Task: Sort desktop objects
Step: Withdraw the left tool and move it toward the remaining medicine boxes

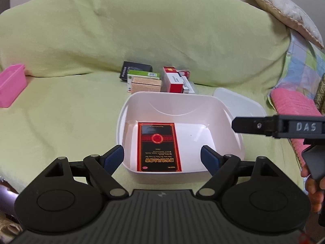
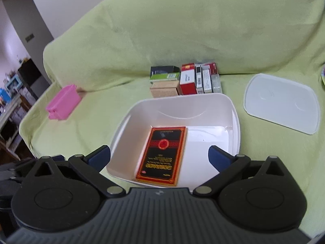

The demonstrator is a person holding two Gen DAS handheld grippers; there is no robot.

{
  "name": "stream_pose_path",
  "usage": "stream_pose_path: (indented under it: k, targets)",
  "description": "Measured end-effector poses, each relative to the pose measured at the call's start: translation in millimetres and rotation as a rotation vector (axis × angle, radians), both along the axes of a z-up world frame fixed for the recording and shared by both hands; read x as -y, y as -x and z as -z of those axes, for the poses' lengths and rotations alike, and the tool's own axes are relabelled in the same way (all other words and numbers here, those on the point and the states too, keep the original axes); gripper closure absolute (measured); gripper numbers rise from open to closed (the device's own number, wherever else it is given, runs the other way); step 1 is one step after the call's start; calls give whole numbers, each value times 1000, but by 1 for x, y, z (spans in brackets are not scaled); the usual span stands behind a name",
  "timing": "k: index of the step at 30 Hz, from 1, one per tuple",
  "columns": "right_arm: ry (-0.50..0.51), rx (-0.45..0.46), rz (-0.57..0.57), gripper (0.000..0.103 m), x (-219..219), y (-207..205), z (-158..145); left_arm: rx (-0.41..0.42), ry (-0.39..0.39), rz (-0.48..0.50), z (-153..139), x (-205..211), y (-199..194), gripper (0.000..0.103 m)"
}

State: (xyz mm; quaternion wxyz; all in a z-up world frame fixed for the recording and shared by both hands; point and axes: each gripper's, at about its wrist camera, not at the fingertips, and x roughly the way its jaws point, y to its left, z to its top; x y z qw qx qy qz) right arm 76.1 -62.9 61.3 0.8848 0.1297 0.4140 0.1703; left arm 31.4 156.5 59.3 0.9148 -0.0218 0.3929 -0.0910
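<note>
A white bin [image 2: 233, 109] sits open on the green-covered sofa [image 2: 182, 30], its lid [image 2: 282, 103] set aside to its right so small boxes can go in. 1 black-and-red box [image 2: 162, 154] lies flat on the bin's floor, toward its left wall. Behind the bin's far rim a cluster of boxes [image 2: 184, 81] waits against the sofa back, at least 7, though some overlap. 1 pink case [image 2: 63, 102] lies apart at the seat's left edge. Both tools, left [image 1: 162, 158] and right [image 2: 159, 158], hover over the bin's near rim, spread wide and empty.
</note>
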Motion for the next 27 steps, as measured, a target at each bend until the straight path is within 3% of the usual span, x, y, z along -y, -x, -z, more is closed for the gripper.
stream_pose_path:
  k: [11,27]
  targets:
    - [-61,-32,-24,1,23,-29,21,-39,-81,23,-1,25,-33,20]
    - [-6,-117,-182,2,-4,-97,76,-107,-144,60,32,8,-118,20]
